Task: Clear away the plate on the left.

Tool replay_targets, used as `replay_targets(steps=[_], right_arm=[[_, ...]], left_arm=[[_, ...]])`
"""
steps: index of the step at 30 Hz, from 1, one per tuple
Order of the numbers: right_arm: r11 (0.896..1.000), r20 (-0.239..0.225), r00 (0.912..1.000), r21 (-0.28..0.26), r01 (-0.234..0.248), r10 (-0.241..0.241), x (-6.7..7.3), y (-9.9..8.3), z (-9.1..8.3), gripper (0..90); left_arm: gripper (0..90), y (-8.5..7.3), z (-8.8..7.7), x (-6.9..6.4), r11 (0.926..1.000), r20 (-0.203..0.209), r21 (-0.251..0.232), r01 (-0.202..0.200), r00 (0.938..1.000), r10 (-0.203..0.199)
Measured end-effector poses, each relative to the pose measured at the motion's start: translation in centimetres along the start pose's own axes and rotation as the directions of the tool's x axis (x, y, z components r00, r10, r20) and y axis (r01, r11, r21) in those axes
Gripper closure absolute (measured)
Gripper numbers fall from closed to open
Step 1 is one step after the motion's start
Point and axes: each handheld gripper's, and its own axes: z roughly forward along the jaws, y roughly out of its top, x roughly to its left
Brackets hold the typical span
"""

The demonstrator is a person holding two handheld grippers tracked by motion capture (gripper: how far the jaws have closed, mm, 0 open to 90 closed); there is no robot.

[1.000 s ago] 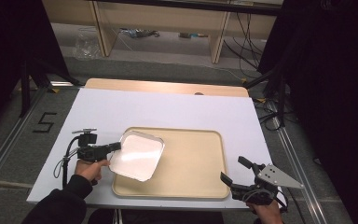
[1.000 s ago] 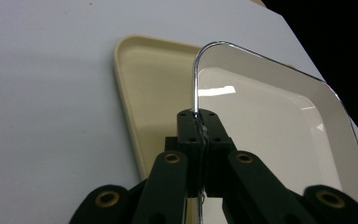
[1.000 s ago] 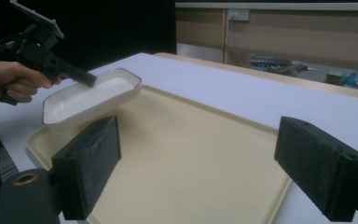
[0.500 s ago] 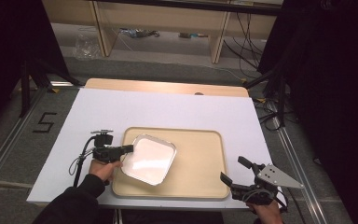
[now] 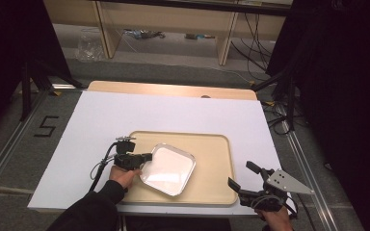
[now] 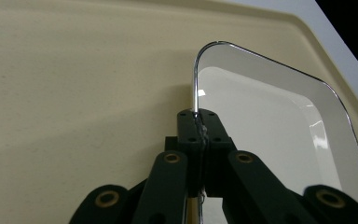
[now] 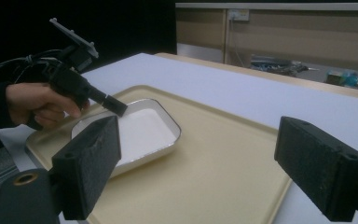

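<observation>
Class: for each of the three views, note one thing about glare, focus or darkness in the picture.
High view: dark at both sides, while the white table cover is bright. Left gripper view: glare streaks on the white dish, whose rim the left gripper pinches. Right gripper view: the right gripper has its near pads soft and large, and the background is black behind the other hand.

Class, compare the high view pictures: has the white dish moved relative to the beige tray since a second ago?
Yes. The white dish, gripped at its rim by the left tongs, has shifted rightward, further onto the beige tray, toward its near edge.

One white dish [image 5: 168, 168] sits on one beige tray [image 5: 212, 149]. Two grippers are present: the left gripper [image 5: 147, 157] at eight o'clock and the right gripper [image 5: 243, 175] at five o'clock.
</observation>
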Motion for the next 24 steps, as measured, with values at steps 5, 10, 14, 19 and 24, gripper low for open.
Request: replay_targets(steps=[5,10,14,19,24], right_arm=[[1.000,0.004,1.0000,-0.001,0.004,-0.004,0.0,0.0,0.0,15.2],[1.000,-0.011,0.9999,-0.006,-0.006,0.006,0.0,0.0,0.1,15.2],[1.000,-0.004,1.0000,-0.004,-0.005,0.005,0.0,0.0,0.0,15.2],[1.000,-0.001,0.9999,-0.002,-0.014,0.014,0.1,0.0,-0.1,15.2],[1.000,-0.005,1.0000,-0.005,-0.004,0.004,0.0,0.0,0.0,15.2]], left_arm=[[88.4,-0.5,1.0,-0.8,0.9990,-0.009,0.038,-0.025,0.9996,0.026],[88.1,-0.8,0.9,-1.2,0.9977,-0.008,0.042,-0.053,0.9986,0.053],[87.0,-1.2,0.9,-1.3,0.9967,0.004,0.062,-0.053,0.9986,0.053],[84.5,-1.4,0.5,-1.4,0.9937,0.007,0.085,-0.073,0.9974,0.072],[81.2,-2.1,-0.5,-1.5,0.9894,0.039,0.117,-0.085,0.9959,0.081]])
